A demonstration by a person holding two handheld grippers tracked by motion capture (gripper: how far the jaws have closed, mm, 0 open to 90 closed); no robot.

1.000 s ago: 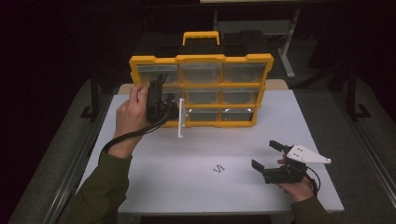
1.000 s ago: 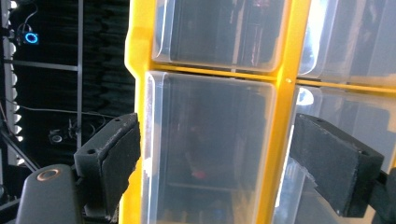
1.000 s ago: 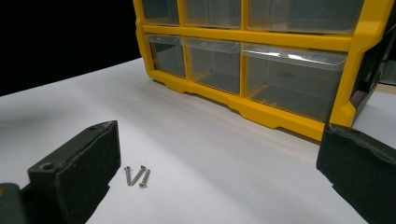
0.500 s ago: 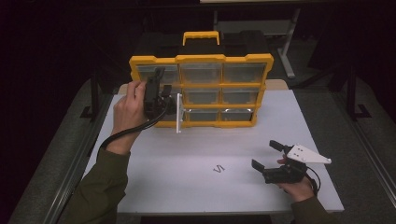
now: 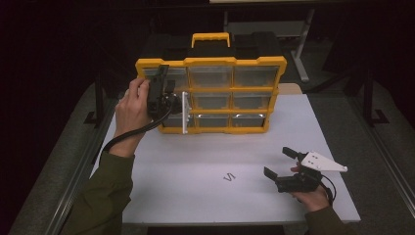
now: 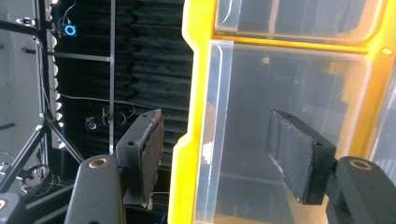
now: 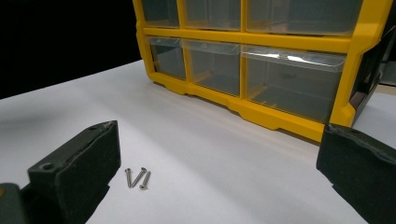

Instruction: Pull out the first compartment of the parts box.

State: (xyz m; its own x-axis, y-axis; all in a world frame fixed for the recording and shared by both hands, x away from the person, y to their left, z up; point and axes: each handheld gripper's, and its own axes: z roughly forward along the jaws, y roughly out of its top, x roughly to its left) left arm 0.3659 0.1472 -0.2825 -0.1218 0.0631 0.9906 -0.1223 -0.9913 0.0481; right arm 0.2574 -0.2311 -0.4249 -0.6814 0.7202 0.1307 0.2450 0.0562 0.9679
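Observation:
A yellow organizer [image 5: 210, 62] with clear drawers stands upright at the back of the white table [image 5: 195, 156]. My left gripper [image 5: 169, 92] is at its left end, and its jaws have just been closing. In the left gripper view the left gripper [image 6: 215, 121] straddles the yellow side frame [image 6: 187, 93] beside a clear drawer [image 6: 289, 84], with gaps to both pads. My right gripper [image 5: 276, 161] rests open near the front right. Its own view shows the right gripper [image 7: 219, 135] facing three small screws [image 7: 137, 178] lying on the table.
The organizer's black and yellow carry handle [image 5: 210, 38] sticks up at the back. The three screws [image 5: 229, 176] lie mid-table toward the front. A black cable [image 5: 132, 132] trails from the left gripper along the forearm. Beyond the table edges are dark floor and stand legs.
My left hand has lifted a little along the organizer's left end, and its jaws have narrowed around the yellow frame. The right hand has kept still.

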